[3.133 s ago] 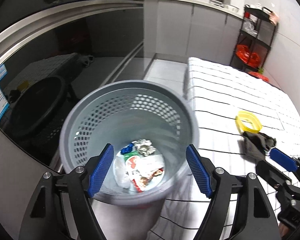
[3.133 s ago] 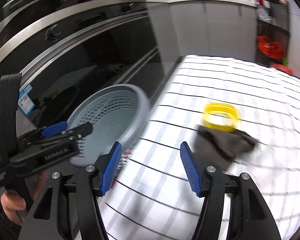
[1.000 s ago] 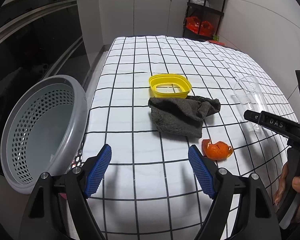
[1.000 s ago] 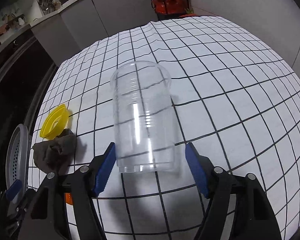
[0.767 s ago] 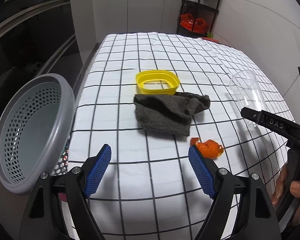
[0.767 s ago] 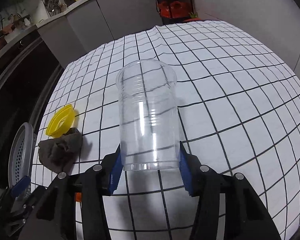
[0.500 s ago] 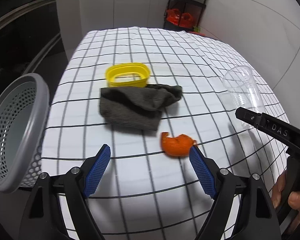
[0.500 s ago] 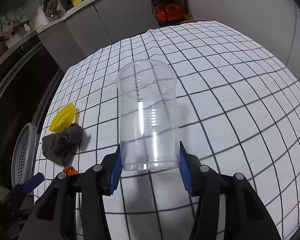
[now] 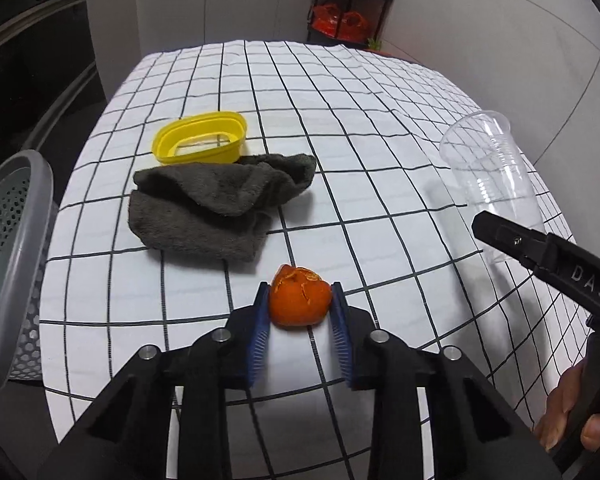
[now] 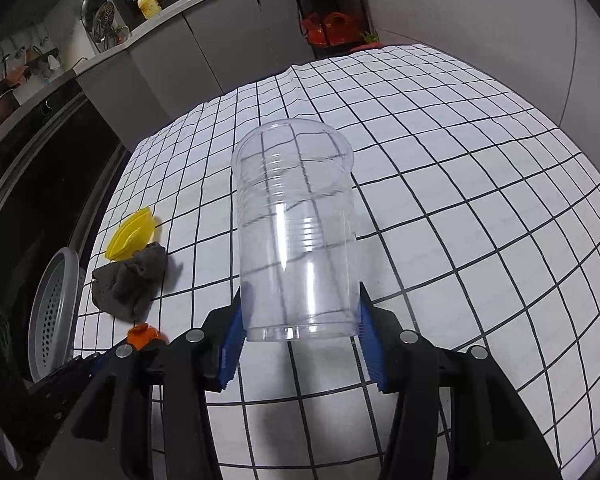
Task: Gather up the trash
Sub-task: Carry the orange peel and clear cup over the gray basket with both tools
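Note:
An orange peel (image 9: 298,300) lies on the checked tablecloth (image 9: 340,120) near its front edge. My left gripper (image 9: 298,294) is closing on it, with both blue pads against the peel's sides. The peel (image 10: 142,334) also shows at the lower left of the right wrist view. A clear plastic cup (image 10: 296,232) sticks out of my right gripper (image 10: 300,322), mouth away from the camera. That gripper is shut on the cup's base. In the left wrist view the cup (image 9: 488,184) hangs at the right, above the cloth.
A grey perforated basket (image 9: 16,240) stands off the table's left edge. A dark grey towel (image 9: 216,204) lies mid-table with a yellow container (image 9: 200,142) just behind it. A hand (image 9: 572,412) holds the right tool. Cabinets and a shelf rack stand beyond the table.
My left gripper moved right and down to the orange peel and its jaws closed in around it. The right gripper shut on the cup's base and lifted it off the cloth.

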A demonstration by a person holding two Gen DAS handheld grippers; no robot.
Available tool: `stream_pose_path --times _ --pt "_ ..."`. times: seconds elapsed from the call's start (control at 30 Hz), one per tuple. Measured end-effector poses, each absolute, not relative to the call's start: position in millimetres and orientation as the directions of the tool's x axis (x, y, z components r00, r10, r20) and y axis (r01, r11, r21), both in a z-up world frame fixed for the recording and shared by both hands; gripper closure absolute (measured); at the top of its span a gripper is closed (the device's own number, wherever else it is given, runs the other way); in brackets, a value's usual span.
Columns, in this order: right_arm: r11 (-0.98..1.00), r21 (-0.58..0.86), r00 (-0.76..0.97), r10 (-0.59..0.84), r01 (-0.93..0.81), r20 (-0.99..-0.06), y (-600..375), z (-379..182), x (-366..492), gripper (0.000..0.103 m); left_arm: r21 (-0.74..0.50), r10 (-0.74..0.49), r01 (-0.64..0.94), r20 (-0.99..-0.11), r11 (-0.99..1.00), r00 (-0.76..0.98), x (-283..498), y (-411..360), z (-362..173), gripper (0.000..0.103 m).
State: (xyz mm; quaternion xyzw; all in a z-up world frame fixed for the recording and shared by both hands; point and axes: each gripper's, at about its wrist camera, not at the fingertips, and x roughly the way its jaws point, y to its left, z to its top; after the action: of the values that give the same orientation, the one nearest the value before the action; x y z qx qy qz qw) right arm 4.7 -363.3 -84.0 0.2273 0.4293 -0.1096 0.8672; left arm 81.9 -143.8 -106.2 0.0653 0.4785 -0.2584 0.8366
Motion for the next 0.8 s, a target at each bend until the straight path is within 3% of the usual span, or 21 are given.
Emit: stream_pose_path --times 0.07,0.43,0.8 --pt "0.875 0.304 0.610 0.012 0.377 -0.792 -360 -83 4 0.054 -0.146 -0.378 0.495 -0.831 0.857 0.408 81 -139 -103 0.083" --pt "0.915 0.319 0.646 0.089 0.248 -0.758 -310 -59 11 0.054 -0.124 -0.344 0.409 -0.778 0.904 0.526 82 -73 -65 0.084" --pt "0.936 0.343 0.642 0.313 -0.082 -0.700 -201 -32 65 0.054 -0.063 -0.161 0.171 -0.742 0.983 0.651 113 37 -39 0.084"
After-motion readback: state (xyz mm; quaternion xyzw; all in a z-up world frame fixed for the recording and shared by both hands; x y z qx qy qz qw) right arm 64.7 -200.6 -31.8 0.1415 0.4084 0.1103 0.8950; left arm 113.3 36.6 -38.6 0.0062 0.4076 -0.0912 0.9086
